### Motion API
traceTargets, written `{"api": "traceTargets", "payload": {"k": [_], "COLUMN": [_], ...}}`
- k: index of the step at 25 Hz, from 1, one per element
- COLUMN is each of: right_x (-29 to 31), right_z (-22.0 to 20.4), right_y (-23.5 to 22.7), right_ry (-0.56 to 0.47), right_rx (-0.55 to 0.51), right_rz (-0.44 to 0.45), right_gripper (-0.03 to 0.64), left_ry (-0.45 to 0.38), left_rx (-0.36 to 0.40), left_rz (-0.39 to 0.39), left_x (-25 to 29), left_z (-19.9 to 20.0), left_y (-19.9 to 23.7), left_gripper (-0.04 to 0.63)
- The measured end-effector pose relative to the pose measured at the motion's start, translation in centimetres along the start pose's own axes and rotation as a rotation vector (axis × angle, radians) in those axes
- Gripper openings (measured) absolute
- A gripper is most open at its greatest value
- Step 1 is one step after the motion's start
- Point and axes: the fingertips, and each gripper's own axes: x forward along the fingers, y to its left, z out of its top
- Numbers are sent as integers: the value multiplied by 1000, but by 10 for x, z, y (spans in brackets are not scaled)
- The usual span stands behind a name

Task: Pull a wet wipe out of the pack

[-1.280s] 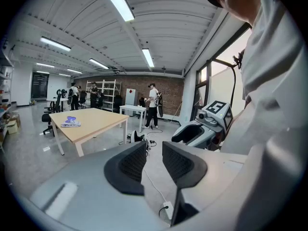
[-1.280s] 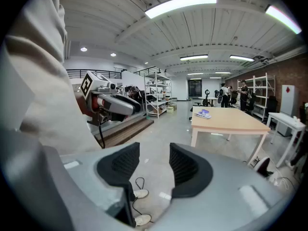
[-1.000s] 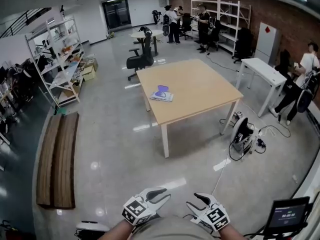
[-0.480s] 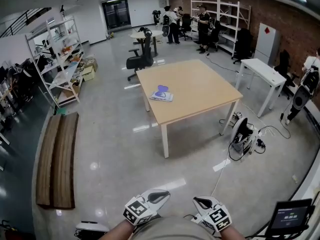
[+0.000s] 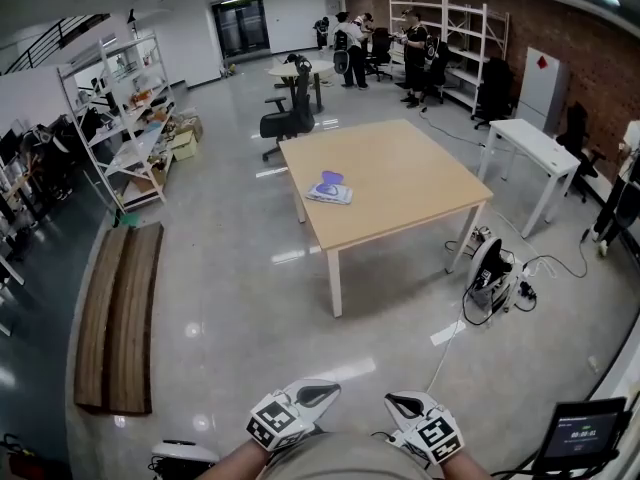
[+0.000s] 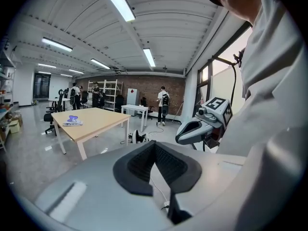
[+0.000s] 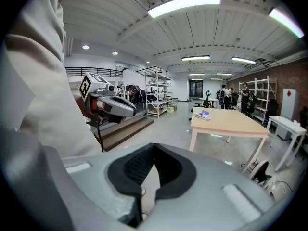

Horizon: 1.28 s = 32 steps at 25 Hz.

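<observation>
A wet wipe pack with a purple lid lies near the left edge of a light wooden table far ahead of me; it also shows small in the left gripper view, pack, and in the right gripper view, pack. Both grippers are held close to my body at the bottom of the head view, a long way from the table. My left gripper is shut with nothing between its jaws. My right gripper is shut and empty too. Each gripper sees the other: right gripper, left gripper.
Shiny grey floor lies between me and the table. A wooden bench lies at left, metal shelving behind it. A cable reel with cords sits right of the table. A white table, office chairs and several people stand further back.
Both grippers' jaws have closed from wide open to shut, the right first. The head view shifted slightly; a person at the right edge moved out of view.
</observation>
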Motion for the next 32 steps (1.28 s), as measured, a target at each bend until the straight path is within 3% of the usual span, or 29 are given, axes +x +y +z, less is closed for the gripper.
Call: {"api": "traceTargets", "payload": {"k": [8,11,16,23,29,32], "right_x": [18,27,55,116,202,244], "right_z": [3,11,12,59,108,136], "right_y": [-7,-9,-34,-72,-103,-114], "right_ry": [0,3,10,-27,-39,-31], "right_rx": [-1,0,24,58,41,29], "right_rz": [42,53,32,19,28,39], "right_gripper": [2,2,2,2,2,2], "left_ry": [11,9,6,-45,-25,-24], "left_rx": [-11,-47,-64,-53,-87,-70], "left_rz": [54,76,53,86,89,79], "left_x": [-3,-9,8,25,21,13], "left_z": [-2,-3,-9,15,14,25], "left_y": [22,35,70,159,255,303], "left_gripper": [6,6,6,6,6,6]}}
